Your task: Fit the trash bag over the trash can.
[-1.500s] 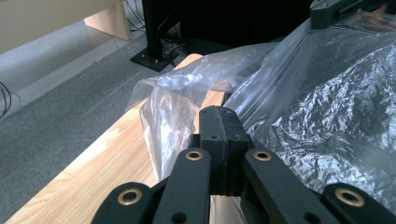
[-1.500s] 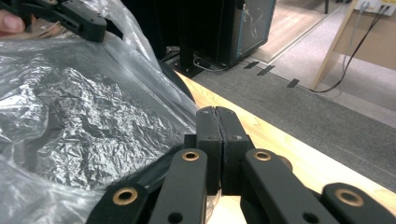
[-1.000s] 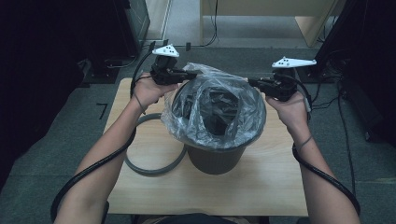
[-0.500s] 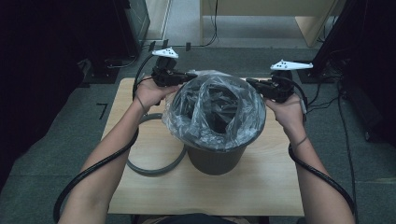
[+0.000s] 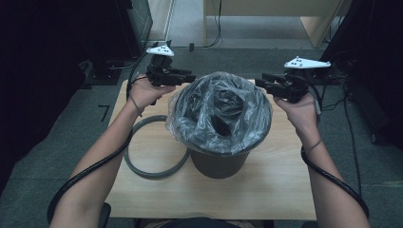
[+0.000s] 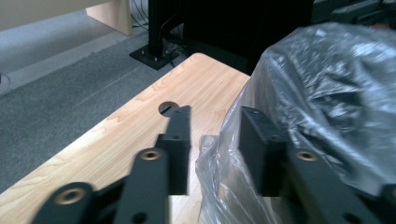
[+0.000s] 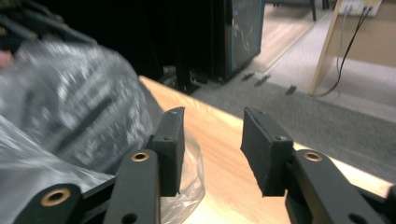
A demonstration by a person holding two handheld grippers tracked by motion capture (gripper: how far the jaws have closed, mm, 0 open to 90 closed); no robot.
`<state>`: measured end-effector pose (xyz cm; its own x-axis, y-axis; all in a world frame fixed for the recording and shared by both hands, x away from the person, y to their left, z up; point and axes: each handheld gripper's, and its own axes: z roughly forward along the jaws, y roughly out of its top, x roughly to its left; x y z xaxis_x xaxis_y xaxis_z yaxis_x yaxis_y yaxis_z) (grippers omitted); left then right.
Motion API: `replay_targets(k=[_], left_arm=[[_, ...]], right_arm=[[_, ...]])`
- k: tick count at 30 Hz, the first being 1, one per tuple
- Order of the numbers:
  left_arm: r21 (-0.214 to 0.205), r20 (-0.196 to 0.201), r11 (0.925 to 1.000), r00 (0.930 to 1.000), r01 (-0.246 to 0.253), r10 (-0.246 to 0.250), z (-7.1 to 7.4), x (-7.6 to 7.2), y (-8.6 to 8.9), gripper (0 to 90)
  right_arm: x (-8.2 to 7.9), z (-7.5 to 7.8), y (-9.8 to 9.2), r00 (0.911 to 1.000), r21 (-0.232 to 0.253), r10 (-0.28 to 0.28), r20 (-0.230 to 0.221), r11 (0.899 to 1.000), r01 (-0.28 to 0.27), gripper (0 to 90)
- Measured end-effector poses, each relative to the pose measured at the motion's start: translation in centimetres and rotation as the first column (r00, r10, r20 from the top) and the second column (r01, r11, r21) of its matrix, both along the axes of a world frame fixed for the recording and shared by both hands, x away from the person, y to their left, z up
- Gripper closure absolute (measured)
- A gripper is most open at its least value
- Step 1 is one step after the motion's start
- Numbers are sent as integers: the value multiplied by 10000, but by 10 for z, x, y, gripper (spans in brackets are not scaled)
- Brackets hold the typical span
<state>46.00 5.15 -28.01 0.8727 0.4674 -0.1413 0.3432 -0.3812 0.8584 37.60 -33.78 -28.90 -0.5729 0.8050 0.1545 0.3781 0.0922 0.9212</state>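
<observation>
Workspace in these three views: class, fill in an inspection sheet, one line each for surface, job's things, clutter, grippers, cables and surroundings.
Surface: wooden table, light, bare at front.
Job's things: clear plastic bag draped over rim of dark bin; grey ring lies flat beside the bin.
Clutter: nothing seen.
Grippers: left gripper and right gripper have just been opening; nothing pressed between their pads.
Cables: black cable trails along each forearm.
Surroundings: grey carpet; dark equipment behind.

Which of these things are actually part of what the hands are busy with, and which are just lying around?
Part of the job:
plastic bag
bin
left gripper, jaws just opened
right gripper, jaws just opened

Lying about:
grey ring beside the bin
cables on the floor
</observation>
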Motion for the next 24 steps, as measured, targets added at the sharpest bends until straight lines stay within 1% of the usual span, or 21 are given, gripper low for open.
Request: replay_targets(k=[1, 3, 4, 5, 6, 8, 9, 11, 13, 15, 17, 19, 22, 24], left_arm=[[23, 5, 10000, 10000, 79, -79, 2, -1, 1, 586], [44, -4, 9998, 9998, 194, -194, 5, -4, 2, 575], [74, 58, 9998, 9998, 206, -206, 7, -6, 2, 577], [37, 100, 9997, 9997, 233, -234, 8, -8, 2, 574], [-31, 60, 9996, 9996, 294, -294, 10, -9, 3, 561], [-102, 62, 9996, 9996, 267, -266, 13, -12, 4, 555], [-172, 33, 9993, 9994, 342, -342, 15, -15, 5, 552], [-204, 127, 9985, 9986, 517, -515, 19, -22, 7, 544], [-292, 19, 9972, 9977, 684, -683, 22, -28, 8, 525], [-327, -20, 9960, 9965, 830, -831, 25, -36, 8, 516], [-218, 16, 9955, 9957, 925, -925, 26, -43, 8, 508], [-83, -25, 9957, 9958, 919, -920, 26, -51, 8, 505], [-91, 22, 9939, 9939, 1099, -1099, 27, -62, 10, 489], [-187, 127, 9919, 9921, 1254, -1252, 28, -70, 11, 478]], right_arm=[[-2, 4, -3, 10000, 296, 70, -36, 9995, -69, 590], [-4, 10, -5, 9990, 792, 418, -172, 9960, -403, 602], [-6, 12, -4, 9979, 817, 596, -239, 9950, -575, 604], [-7, 14, -2, 9968, 749, 750, -283, 9945, -727, 607], [-9, 15, 1, 9956, 654, 890, -295, 9941, -869, 607], [-13, 17, 5, 9933, 532, 1120, -299, 9925, -1104, 598], [-15, 19, 7, 9923, 514, 1207, -293, 9916, -1191, 591], [-21, 22, 8, 9898, 576, 1399, -277, 9887, -1382, 564], [-27, 26, 10, 9876, 583, 1548, -282, 9865, -1529, 535], [-35, 30, 12, 9858, 452, 1659, -260, 9853, -1646, 510], [-40, 32, 14, 9847, 326, 1728, -233, 9846, -1720, 483], [-45, 33, 16, 9829, 333, 1821, -272, 9829, -1812, 451], [-52, 33, 19, 9786, 426, 2036, -288, 9784, -2023, 408], [-56, 32, 23, 9750, 382, 2201, -310, 9750, -2189, 378]])
